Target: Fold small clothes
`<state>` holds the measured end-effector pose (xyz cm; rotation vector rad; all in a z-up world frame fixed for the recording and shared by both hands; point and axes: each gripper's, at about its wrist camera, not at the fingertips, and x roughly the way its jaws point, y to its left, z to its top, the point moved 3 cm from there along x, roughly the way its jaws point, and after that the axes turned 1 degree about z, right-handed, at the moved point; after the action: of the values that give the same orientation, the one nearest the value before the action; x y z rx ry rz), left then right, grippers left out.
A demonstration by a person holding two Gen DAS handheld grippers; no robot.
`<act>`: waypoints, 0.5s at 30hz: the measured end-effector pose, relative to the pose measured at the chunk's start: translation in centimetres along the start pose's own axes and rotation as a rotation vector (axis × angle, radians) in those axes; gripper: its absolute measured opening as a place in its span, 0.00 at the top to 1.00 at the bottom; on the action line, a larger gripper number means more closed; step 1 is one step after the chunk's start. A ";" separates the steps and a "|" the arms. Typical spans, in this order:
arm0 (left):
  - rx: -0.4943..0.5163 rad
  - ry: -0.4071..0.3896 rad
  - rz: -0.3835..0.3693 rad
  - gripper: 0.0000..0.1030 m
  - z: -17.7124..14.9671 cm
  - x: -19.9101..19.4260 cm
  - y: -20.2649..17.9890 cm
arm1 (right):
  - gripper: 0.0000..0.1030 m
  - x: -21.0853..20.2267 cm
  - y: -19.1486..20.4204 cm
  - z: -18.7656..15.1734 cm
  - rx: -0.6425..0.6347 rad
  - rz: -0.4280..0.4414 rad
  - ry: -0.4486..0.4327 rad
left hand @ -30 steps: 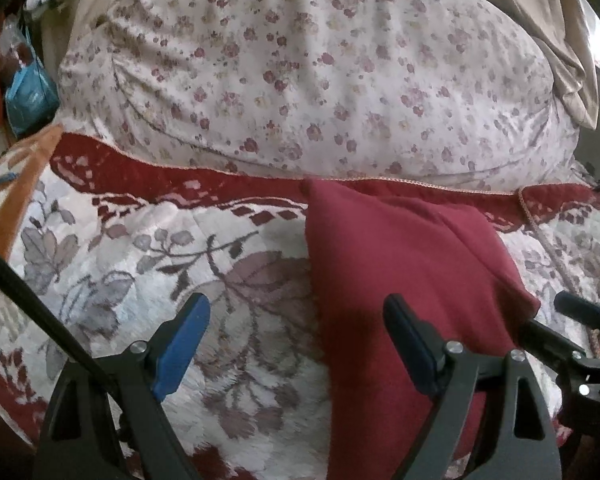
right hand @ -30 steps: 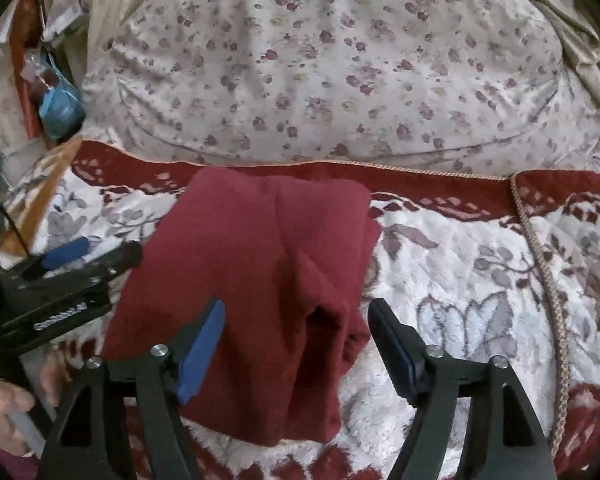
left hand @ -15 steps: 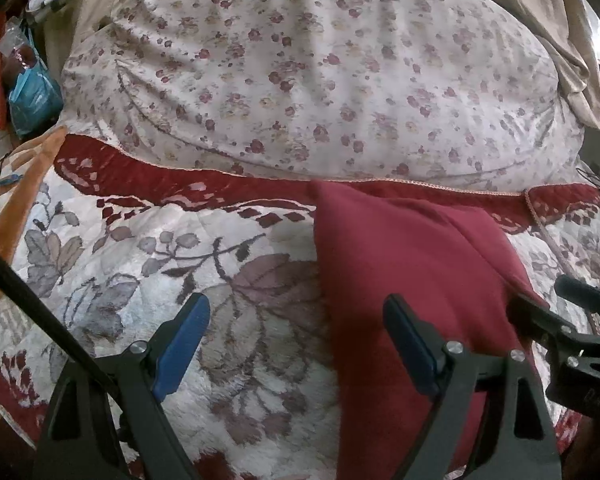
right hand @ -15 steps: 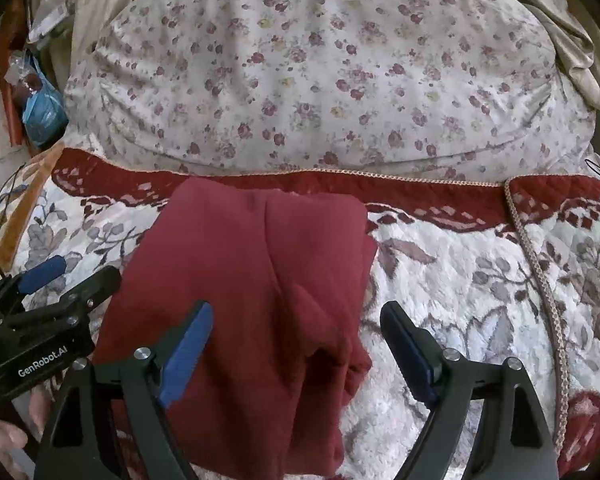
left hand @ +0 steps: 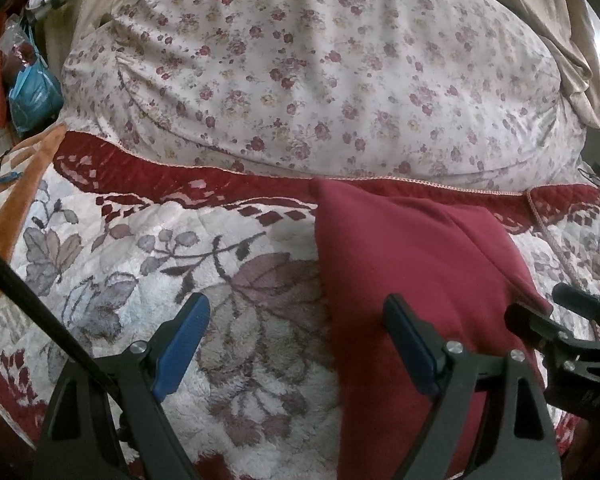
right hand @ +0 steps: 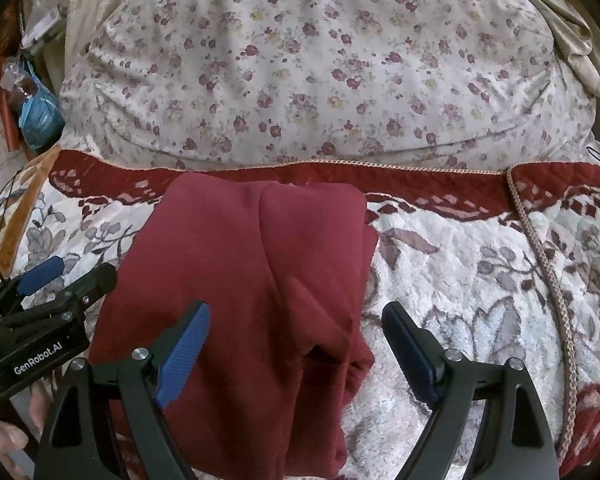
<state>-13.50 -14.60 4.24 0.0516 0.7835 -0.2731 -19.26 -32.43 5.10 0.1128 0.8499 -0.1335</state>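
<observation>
A dark red garment (right hand: 244, 280) lies folded lengthwise on a white and red floral blanket (right hand: 480, 280); it also shows in the left wrist view (left hand: 412, 264). My right gripper (right hand: 296, 344) is open and empty above the garment's near right part. My left gripper (left hand: 296, 340) is open and empty over the garment's left edge and the blanket (left hand: 180, 248). The left gripper also shows at the left of the right wrist view (right hand: 64, 276), and the right gripper at the right of the left wrist view (left hand: 560, 312).
A large floral pillow (right hand: 300, 64) fills the back behind the blanket's red border. A beige cloth (right hand: 572, 20) hangs at the back right. A blue bag (left hand: 32, 92) and clutter sit at the far left. A braided cord (right hand: 548, 280) runs down the blanket's right side.
Both grippers have drawn back and risen a little from the garment, staying open. The garment has not moved.
</observation>
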 end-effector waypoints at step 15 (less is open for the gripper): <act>0.007 -0.004 0.004 0.15 0.0 0.1 0.0 | 0.12 0.4 0.0 0.0 0.003 0.004 0.013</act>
<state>-13.40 -14.65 4.15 0.0589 0.7787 -0.2719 -19.00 -32.44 4.78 0.1186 0.8623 -0.1302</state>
